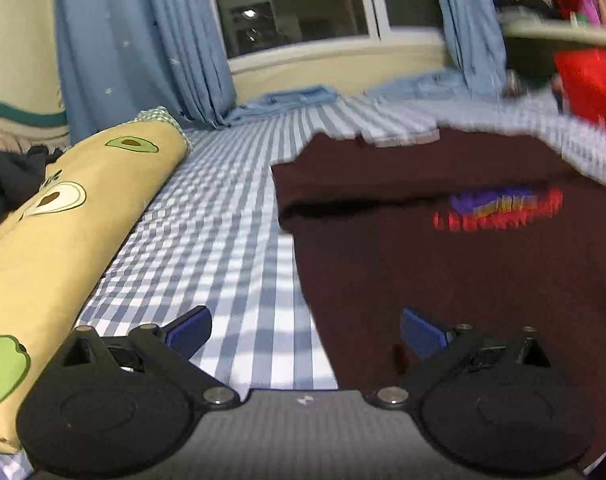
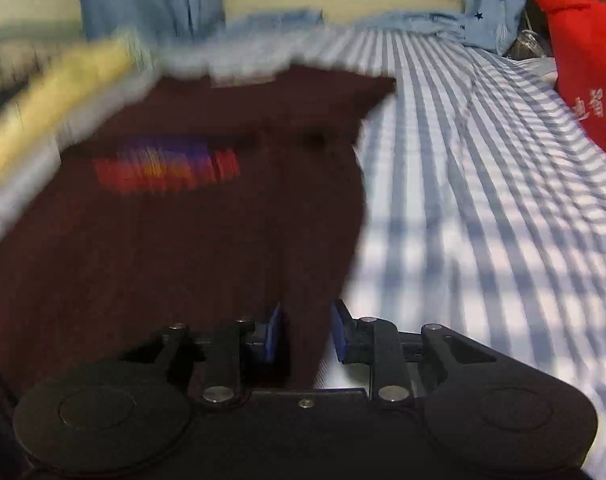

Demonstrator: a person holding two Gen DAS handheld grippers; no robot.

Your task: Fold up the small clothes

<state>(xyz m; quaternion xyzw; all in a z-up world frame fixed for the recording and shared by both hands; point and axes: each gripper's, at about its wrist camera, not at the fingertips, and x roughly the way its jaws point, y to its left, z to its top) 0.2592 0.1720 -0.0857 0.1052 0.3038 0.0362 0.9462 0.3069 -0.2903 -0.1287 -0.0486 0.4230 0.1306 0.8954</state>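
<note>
Left wrist view: the left claw sits at the lower centre of the frame with its jaws spread wide and nothing between them. The dark maroon garment lies flat on the checked bed sheet, filling the right half of the frame; its left edge runs from the lower centre up toward the middle, passing between the two blue pads, so the right pad is over cloth and the left pad over bare sheet. A rolled yellow avocado-print quilt lies along the left edge. Right wrist view: the right claw is at the lower centre, jaws parted by a narrow gap. A strip of the garment's right edge lies in that gap, but the pads do not visibly press on it; the claw reads as released. The garment spreads to the upper left, its long axis running away from both claws. Each claw lies at one near edge, so neither is clearly nearer. A red bag stands at the upper right.
</note>
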